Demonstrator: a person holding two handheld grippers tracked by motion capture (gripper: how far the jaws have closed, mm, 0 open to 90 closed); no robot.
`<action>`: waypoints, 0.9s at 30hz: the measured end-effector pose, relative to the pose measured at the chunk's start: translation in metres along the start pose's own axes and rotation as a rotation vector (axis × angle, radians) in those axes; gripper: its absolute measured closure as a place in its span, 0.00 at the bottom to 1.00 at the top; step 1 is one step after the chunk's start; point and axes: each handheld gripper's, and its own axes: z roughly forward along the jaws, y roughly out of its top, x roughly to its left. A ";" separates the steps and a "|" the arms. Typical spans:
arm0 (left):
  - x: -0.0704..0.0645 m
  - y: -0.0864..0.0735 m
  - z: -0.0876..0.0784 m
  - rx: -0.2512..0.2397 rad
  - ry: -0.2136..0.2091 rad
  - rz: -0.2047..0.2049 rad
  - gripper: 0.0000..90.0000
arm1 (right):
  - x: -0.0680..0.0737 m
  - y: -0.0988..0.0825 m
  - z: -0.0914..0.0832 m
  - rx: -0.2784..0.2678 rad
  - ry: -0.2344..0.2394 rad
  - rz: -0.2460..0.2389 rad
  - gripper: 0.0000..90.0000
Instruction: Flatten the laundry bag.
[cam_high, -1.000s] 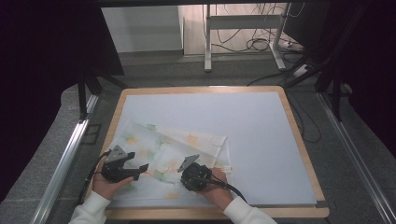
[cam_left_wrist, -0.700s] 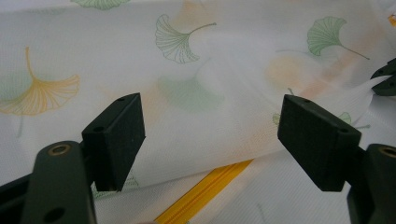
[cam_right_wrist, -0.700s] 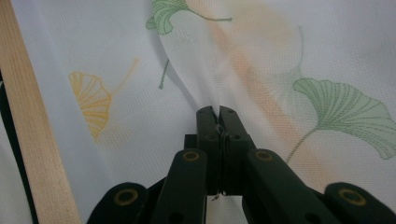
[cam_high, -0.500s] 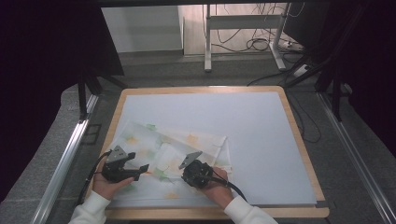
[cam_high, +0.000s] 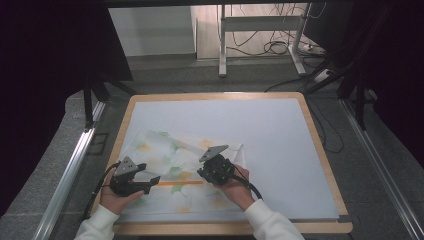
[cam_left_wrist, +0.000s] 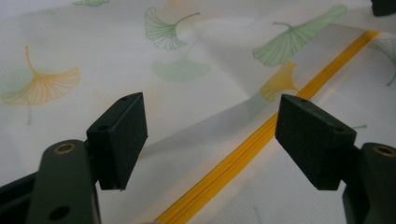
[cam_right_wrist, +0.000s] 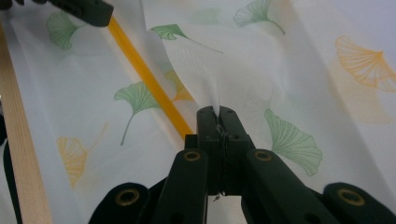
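On the wood-rimmed, pale-topped counter (cam_high: 320, 150) lies a sheer white ginkgo-leaf-printed cloth with a yellow stripe (cam_high: 165, 150), pinched by the right tool (cam_right_wrist: 218, 113), the left tool (cam_left_wrist: 210, 140) gaping above it, cables on the floor (cam_high: 280, 47) beyond.

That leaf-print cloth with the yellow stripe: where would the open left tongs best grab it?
Probably the raised fold edge of the cloth beside the yellow stripe, coming in low from the person's near side. It lifts off the table between the open left tongs, giving something to pinch; the flat areas do not. The right tongs already pinch a similar ridge.
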 end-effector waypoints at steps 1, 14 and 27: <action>0.001 0.000 0.000 0.000 0.000 0.003 0.28 | -0.005 0.002 -0.002 -0.009 0.001 0.011 0.99; 0.000 0.000 0.001 0.006 -0.002 0.007 0.28 | -0.020 0.003 -0.010 -0.033 -0.018 0.046 0.99; -0.001 0.000 0.001 0.006 -0.003 0.010 0.28 | -0.038 0.004 -0.015 -0.094 -0.035 0.110 0.99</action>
